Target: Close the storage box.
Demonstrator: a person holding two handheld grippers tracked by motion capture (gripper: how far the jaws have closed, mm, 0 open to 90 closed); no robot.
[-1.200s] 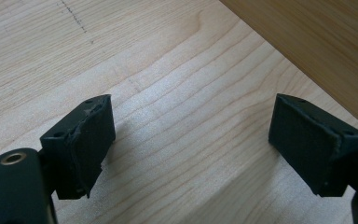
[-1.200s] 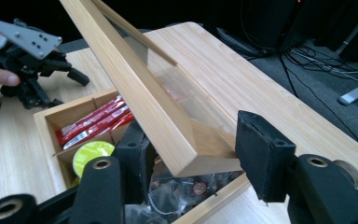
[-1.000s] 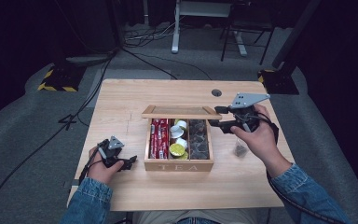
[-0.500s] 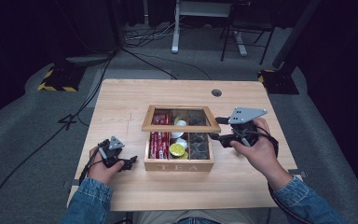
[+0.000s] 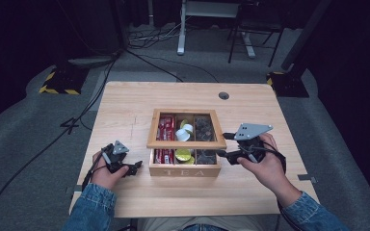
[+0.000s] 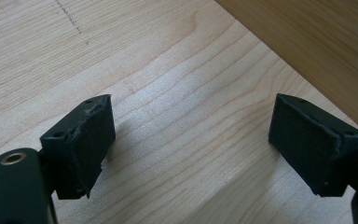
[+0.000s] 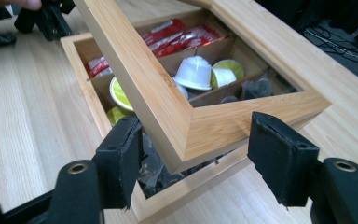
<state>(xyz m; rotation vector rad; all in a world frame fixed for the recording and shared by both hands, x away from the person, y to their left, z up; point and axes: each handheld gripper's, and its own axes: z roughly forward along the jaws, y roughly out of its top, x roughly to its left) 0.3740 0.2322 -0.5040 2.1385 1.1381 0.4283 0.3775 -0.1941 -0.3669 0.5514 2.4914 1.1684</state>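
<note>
Our right tongs (image 7: 196,154) have just been spreading and now bracket the corner of the lid (image 7: 200,126) without pinching it, so the frame hangs part-lowered over the tea box (image 5: 185,170) near the counter's (image 5: 125,101) front edge. Our left tongs (image 5: 133,168) rest released beside the box, ready to steady it.
</note>
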